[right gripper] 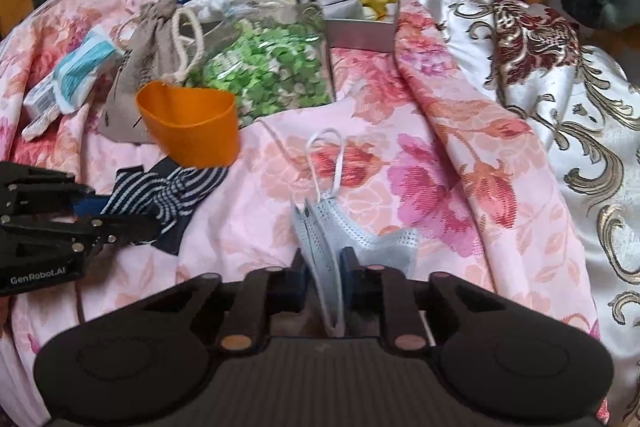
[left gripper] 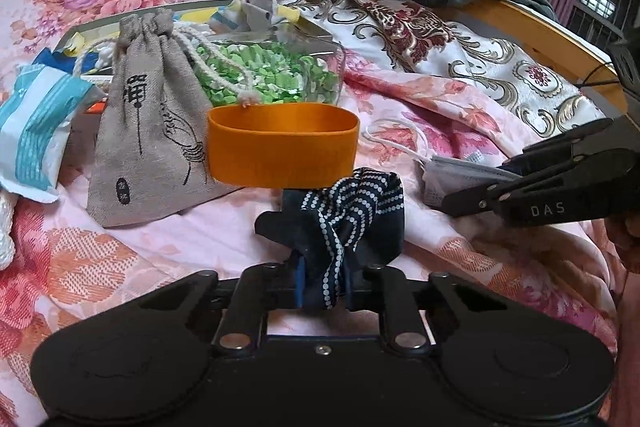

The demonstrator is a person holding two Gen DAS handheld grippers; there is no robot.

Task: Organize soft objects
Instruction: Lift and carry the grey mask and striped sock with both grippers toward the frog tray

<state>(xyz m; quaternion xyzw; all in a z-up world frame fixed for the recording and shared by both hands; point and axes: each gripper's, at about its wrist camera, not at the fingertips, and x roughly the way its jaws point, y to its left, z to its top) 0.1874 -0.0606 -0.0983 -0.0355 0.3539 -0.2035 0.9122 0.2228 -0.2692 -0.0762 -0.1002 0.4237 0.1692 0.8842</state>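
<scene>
We have both grippers closed on soft things on the bed: the left gripper has its fingers nearly together, pinching a bunched dark fabric piece with white dotted stripes, and the right gripper has its fingers equally narrow around the edge of a pale blue face mask. Both items lie on the pink floral bedspread toward the near edge of the bed, the striped fabric just in front of an orange band, the mask well to its right with its white ear loop trailing away from us. We judge the main risk to be thin, partial grips: each pinch holds only a fold, so a quick lift could let the cloth slide out, or take up the bedspread along with it. The ear loop could snag on a crease. The striped fabric touches the orange band, so pulling it could tip or drag the band into the grey drawstring pouch and the clear bag of green bits behind. The fabric looks limp and crumpled; the mask is folded, light and floppy, and would sag once raised.
</scene>
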